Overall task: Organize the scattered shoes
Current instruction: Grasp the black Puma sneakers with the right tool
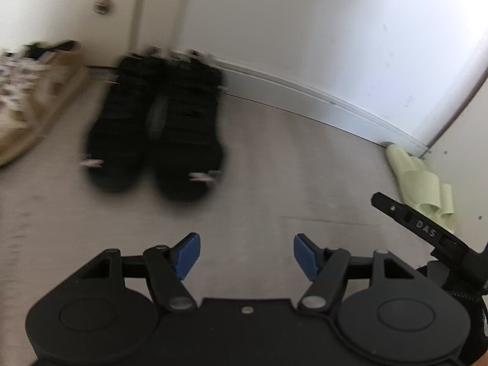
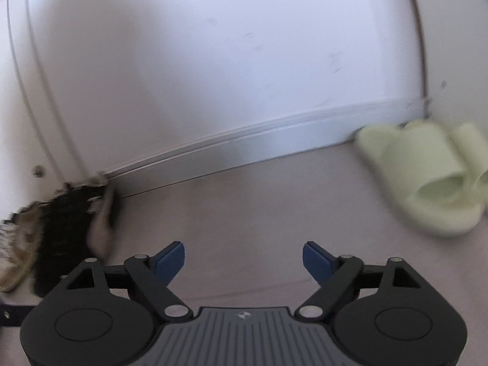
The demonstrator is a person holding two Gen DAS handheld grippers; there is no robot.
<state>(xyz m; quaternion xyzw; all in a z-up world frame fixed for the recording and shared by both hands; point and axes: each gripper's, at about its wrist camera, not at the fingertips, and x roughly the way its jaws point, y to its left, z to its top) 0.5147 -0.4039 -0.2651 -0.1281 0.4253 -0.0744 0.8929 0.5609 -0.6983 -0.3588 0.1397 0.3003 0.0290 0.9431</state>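
A pair of black sneakers [image 1: 155,128] stands side by side on the floor with toes at the wall, blurred, in the left wrist view. My left gripper [image 1: 247,254] is open over bare floor, nearer the camera than the sneakers, with nothing between its blue pads. A pair of pale green slides [image 2: 427,177] lies in the corner by the baseplate at the right; the same slides [image 1: 421,183] show at the right edge of the left view. My right gripper [image 2: 244,262] is open and empty over the floor, left of the slides. A black sneaker [image 2: 70,228] shows at its far left.
A white wall with a skirting board [image 1: 305,94] runs behind the shoes. A tan patterned shoe [image 1: 27,97] lies at the far left, and a tan shoe [image 2: 15,253] also shows at the right view's left edge. Part of the other gripper [image 1: 427,231] pokes in at right.
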